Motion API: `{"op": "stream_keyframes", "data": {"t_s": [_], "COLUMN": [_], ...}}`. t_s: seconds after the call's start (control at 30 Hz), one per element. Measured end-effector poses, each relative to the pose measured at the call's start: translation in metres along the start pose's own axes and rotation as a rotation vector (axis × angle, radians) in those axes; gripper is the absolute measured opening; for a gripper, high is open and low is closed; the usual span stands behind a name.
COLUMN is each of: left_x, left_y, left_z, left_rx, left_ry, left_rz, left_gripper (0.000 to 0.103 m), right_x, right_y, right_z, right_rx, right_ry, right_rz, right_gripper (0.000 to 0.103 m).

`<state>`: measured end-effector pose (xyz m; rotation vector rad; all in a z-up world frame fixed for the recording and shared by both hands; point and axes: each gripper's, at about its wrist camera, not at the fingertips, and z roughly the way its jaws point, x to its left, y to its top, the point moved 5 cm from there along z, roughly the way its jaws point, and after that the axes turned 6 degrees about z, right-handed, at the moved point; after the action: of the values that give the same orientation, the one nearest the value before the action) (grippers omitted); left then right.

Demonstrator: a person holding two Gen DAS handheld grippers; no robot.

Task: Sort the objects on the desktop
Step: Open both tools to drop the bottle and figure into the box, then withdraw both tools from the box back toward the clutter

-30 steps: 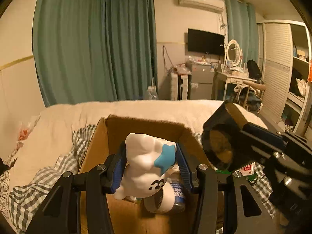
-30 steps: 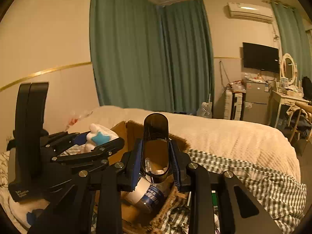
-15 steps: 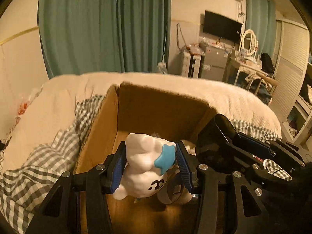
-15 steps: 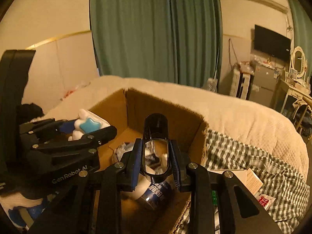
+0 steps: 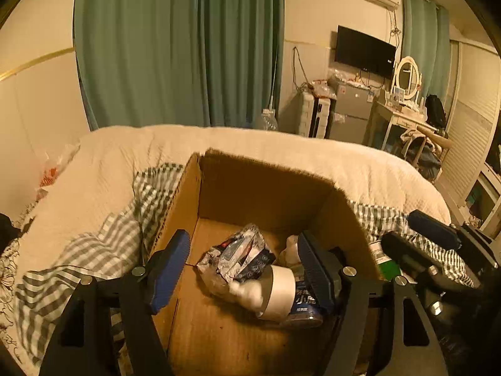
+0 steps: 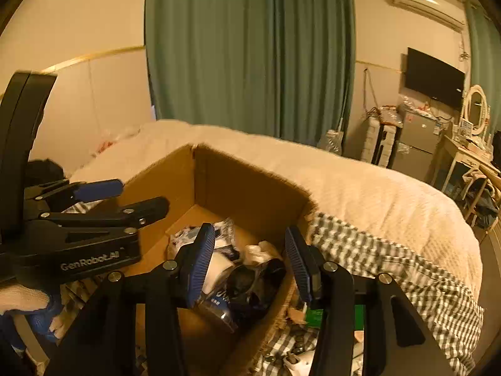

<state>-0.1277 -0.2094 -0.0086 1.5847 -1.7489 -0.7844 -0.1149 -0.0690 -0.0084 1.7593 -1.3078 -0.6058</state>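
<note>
An open cardboard box sits on the bed. Inside lie a crumpled foil packet, a roll of white tape on a blue can, a dark glossy case and a white toy, partly hidden. My left gripper is open and empty over the box's front. My right gripper is open and empty over the box's right side. The left gripper also shows in the right wrist view.
A checked blanket and a cream quilt surround the box. A green packet and small items lie right of the box. Green curtains, a desk and a TV stand behind.
Both grippers have opened. The white toy with the blue star dropped from the left gripper and the dark case dropped from the right gripper, both into the box.
</note>
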Motion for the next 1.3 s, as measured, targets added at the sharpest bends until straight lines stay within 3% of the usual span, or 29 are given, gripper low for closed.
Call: {"op": "stream_keyframes", "data": {"t_s": [0.07, 0.23, 0.33, 0.4, 0.47, 0.53, 0.7, 0.83, 0.97, 1.03, 1.17, 1.3], "left_x": [-0.004, -0.014, -0.022, -0.031, -0.039, -0.049, -0.069, -0.090, -0.112, -0.127, -0.148, -0.167], "left_y": [0.006, 0.018, 0.024, 0.026, 0.026, 0.027, 0.029, 0.029, 0.030, 0.028, 0.023, 0.015], "left_z": [-0.010, -0.032, -0.047, -0.058, -0.064, -0.070, -0.081, -0.093, -0.101, -0.100, -0.091, -0.073], "left_rx": [-0.018, -0.054, -0.086, -0.107, -0.105, -0.110, -0.131, -0.192, -0.267, -0.285, -0.319, -0.316], "left_ry": [0.009, 0.016, 0.006, -0.014, -0.019, -0.014, -0.035, -0.065, -0.049, -0.068, -0.048, -0.032], "left_rz": [0.002, 0.016, 0.017, 0.019, 0.035, 0.055, 0.043, 0.033, 0.047, 0.045, 0.053, 0.095], "left_gripper": [0.085, 0.087, 0.100, 0.103, 0.103, 0.103, 0.103, 0.103, 0.103, 0.103, 0.103, 0.103], "right_x": [-0.007, -0.029, -0.042, -0.050, -0.057, -0.062, -0.085, -0.111, -0.145, -0.161, -0.190, -0.220], "right_y": [0.005, 0.016, 0.023, 0.027, 0.029, 0.028, 0.019, 0.013, 0.001, -0.005, -0.019, -0.034], "right_z": [-0.012, -0.045, -0.066, -0.079, -0.095, -0.110, -0.145, -0.166, -0.184, -0.190, -0.202, -0.198], "right_rx": [-0.016, -0.058, -0.089, -0.109, -0.136, -0.168, -0.224, -0.247, -0.258, -0.253, -0.297, -0.282], "right_ry": [-0.001, -0.008, -0.014, -0.006, 0.008, 0.010, -0.034, -0.083, -0.121, -0.108, -0.196, -0.232], "right_rz": [0.017, 0.049, 0.069, 0.081, 0.080, 0.061, 0.045, 0.064, 0.109, 0.138, 0.169, 0.206], "right_gripper": [0.047, 0.052, 0.058, 0.061, 0.069, 0.087, 0.103, 0.103, 0.103, 0.103, 0.103, 0.103]}}
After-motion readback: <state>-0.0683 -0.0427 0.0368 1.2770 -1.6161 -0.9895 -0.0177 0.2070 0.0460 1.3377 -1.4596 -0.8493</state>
